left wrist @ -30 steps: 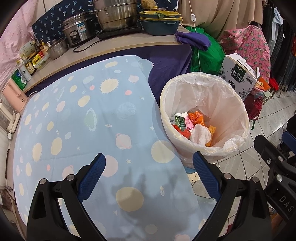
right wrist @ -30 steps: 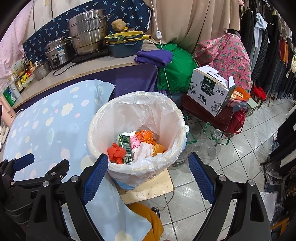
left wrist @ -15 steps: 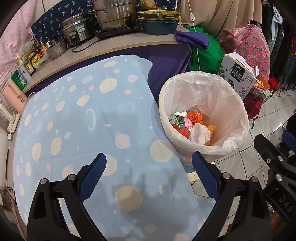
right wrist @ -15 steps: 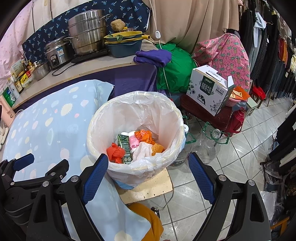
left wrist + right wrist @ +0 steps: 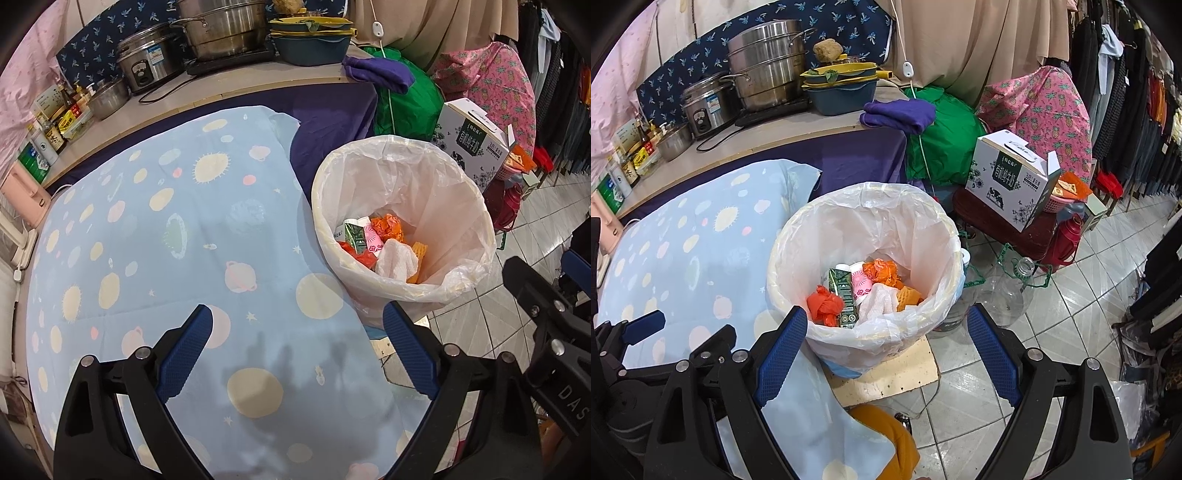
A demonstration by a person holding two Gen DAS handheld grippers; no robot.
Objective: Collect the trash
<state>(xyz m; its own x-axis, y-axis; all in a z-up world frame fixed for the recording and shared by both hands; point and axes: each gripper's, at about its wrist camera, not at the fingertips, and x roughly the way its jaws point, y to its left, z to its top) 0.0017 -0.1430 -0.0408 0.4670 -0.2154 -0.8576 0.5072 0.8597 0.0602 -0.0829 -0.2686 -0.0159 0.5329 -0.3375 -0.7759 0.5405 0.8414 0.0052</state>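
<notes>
A trash bin lined with a pale plastic bag [image 5: 436, 173] [image 5: 886, 214] stands on the floor at the table's right edge. Inside lie a green carton [image 5: 843, 291], a pink packet [image 5: 860, 282], orange and red wrappers [image 5: 882, 271] and a white tissue [image 5: 397, 260]. My left gripper [image 5: 297, 338] is open and empty above the blue planet-print tablecloth [image 5: 147, 240], left of the bin. My right gripper [image 5: 886, 343] is open and empty, hovering over the bin's near rim.
A counter behind holds steel pots [image 5: 221, 29], a rice cooker [image 5: 147, 66], stacked basins [image 5: 310, 40] and bottles [image 5: 44, 133]. A milk box [image 5: 1012, 181], a red flask [image 5: 1067, 236], an empty water jug [image 5: 1004, 291] and hanging clothes stand right of the bin on tiled floor.
Almost nothing: the left wrist view has shifted very slightly; both grippers stay open and empty and the bin contents are unchanged.
</notes>
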